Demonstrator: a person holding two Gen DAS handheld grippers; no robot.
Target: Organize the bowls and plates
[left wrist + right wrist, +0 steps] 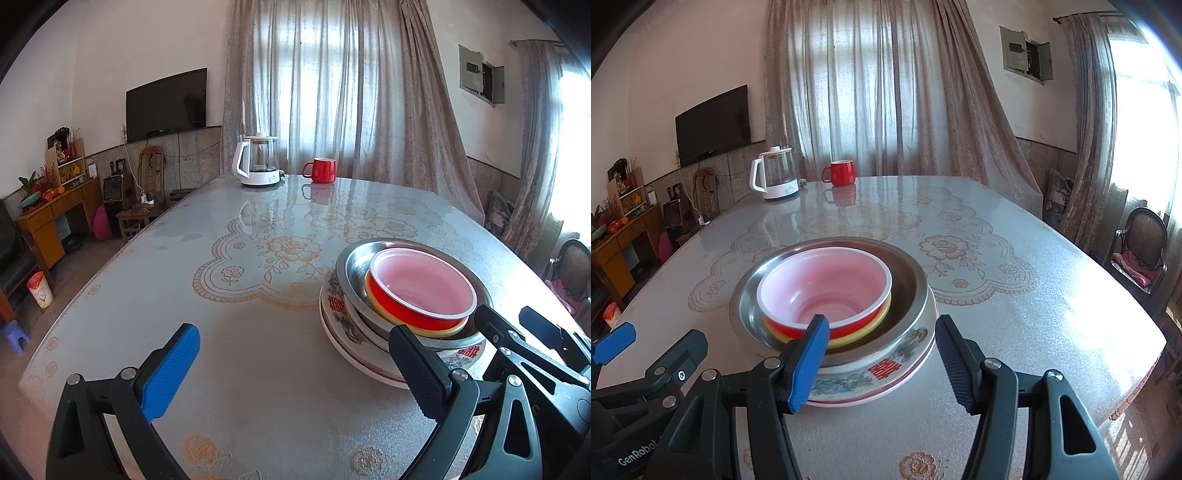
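Left wrist view: left gripper (295, 373) spread wide, empty, beside the stack; red plastic bowl (421, 295) nested in steel basin (354, 266), its lower dishes partly hidden.

Right wrist view: right gripper (882, 356) parted, clear of that basin (916, 284); yellow bowl (864, 332) barely visible.

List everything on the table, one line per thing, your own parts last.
Red bowl: one, red outside, pink inside, top of the stack.
Yellow bowl: one, yellow, under the red bowl.
Metal bowl: one, silver, holds both.
Patterned dishes: at least two, white with red and blue marks, bottom of the stack.
Mug: one, red, far edge.
Kettle: one, white and clear, left of the mug.
Table: one, grey floral cover.
Left gripper: open, empty.
Right gripper: open, at the stack's near rim.
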